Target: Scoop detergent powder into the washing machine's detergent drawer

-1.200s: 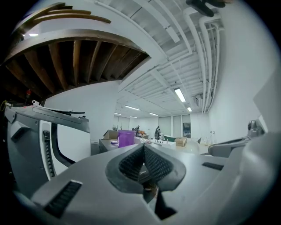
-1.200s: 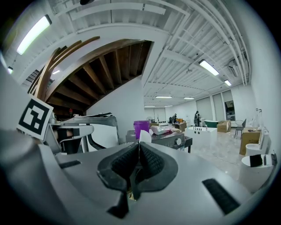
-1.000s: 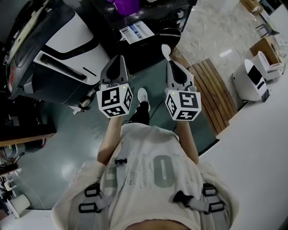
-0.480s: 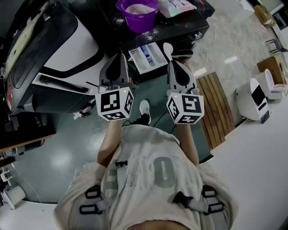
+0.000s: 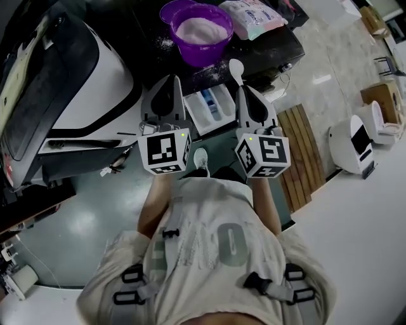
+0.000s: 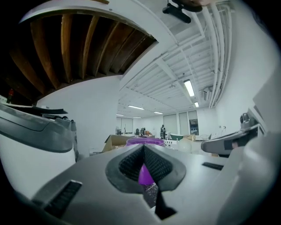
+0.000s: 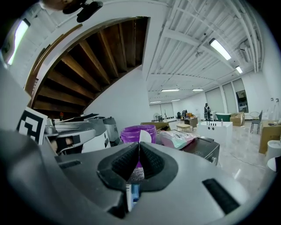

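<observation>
A purple bowl of white powder stands on the dark washing machine top, beside a detergent bag. The open detergent drawer juts out below it, between my two grippers. My right gripper is shut on a white spoon, whose bowl points up toward the purple bowl. In the right gripper view the spoon rises from the closed right gripper before the bowl. My left gripper is shut with nothing in it; the left gripper faces the bowl.
A large white and black machine fills the left side. A wooden slat mat lies on the floor at the right, with a small white appliance beyond it. The person's torso and shoe are below the grippers.
Both grippers and the view have moved forward toward the washing machine. The purple bowl, the bag and the drawer have come fully into view. The spoon stays in the right gripper.
</observation>
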Demonstrator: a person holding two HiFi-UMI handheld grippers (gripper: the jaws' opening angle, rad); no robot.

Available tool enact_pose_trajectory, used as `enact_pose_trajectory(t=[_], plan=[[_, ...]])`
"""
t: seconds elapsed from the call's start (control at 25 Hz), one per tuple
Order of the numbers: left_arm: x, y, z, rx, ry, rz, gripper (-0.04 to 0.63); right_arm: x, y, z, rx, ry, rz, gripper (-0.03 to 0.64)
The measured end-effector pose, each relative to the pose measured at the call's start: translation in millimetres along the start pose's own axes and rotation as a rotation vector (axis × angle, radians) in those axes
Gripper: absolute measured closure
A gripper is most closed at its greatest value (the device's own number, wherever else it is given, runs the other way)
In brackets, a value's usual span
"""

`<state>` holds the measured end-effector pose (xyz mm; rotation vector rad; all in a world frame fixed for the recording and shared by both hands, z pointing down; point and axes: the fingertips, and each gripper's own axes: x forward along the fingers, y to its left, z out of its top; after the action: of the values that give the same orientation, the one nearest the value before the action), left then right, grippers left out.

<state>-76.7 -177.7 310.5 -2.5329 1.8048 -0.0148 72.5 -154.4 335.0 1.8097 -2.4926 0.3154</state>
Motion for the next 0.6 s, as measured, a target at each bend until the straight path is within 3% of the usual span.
enact_pose_trajectory(t=[0.6], plan=[[28.8,12.8,0.5,0.006,0.025,0.073,0.574,38.2,-14.8,3.8,0.024,0.009,0.027,0.606]])
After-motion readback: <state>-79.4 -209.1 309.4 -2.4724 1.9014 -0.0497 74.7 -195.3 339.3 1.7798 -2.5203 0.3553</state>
